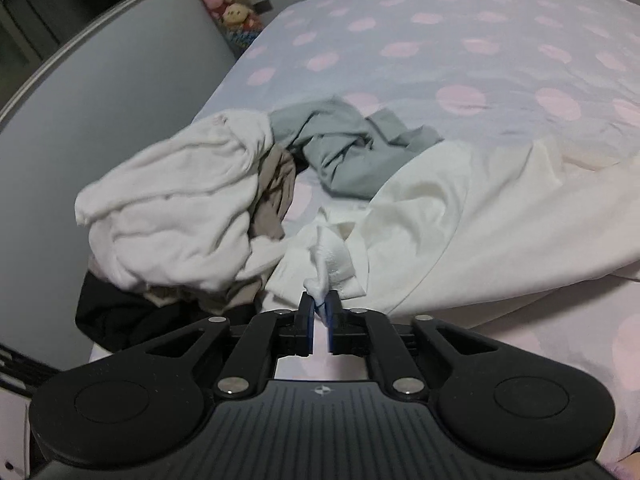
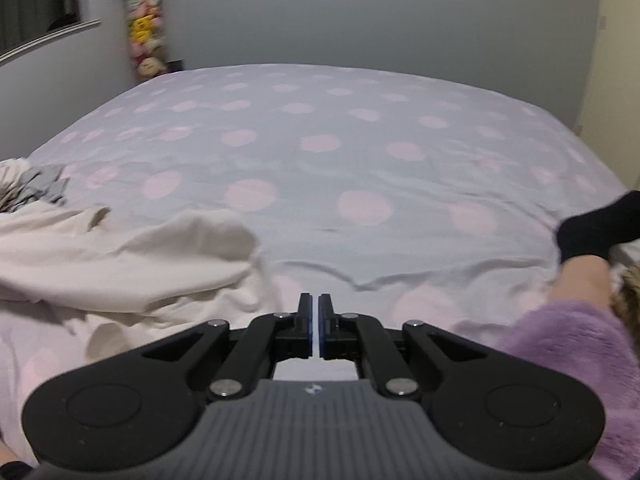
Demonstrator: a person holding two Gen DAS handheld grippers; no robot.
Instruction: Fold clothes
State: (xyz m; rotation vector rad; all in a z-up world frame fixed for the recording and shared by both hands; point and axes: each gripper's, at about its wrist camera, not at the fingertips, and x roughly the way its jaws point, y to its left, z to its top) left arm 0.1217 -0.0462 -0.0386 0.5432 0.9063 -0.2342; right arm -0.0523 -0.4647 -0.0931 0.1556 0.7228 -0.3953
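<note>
In the left wrist view my left gripper [image 1: 319, 303] is shut on a twisted corner of a white garment [image 1: 460, 220]. The garment trails off to the right across the bed. A heap of clothes lies just left of it: a white piece [image 1: 172, 216], a beige one [image 1: 276, 196], a grey one [image 1: 344, 148] and a black one [image 1: 120, 320]. In the right wrist view my right gripper [image 2: 315, 301] is shut, with nothing visible between its pads. It hovers over bare sheet, just right of the cream-white garment [image 2: 120, 264].
The bed carries a lilac sheet with pink dots [image 2: 320, 140]. A person's foot in a black sock [image 2: 592, 232] and purple fluffy fabric [image 2: 580, 340] are at the right. Stuffed toys [image 2: 144, 36] hang in the far left corner by the grey wall.
</note>
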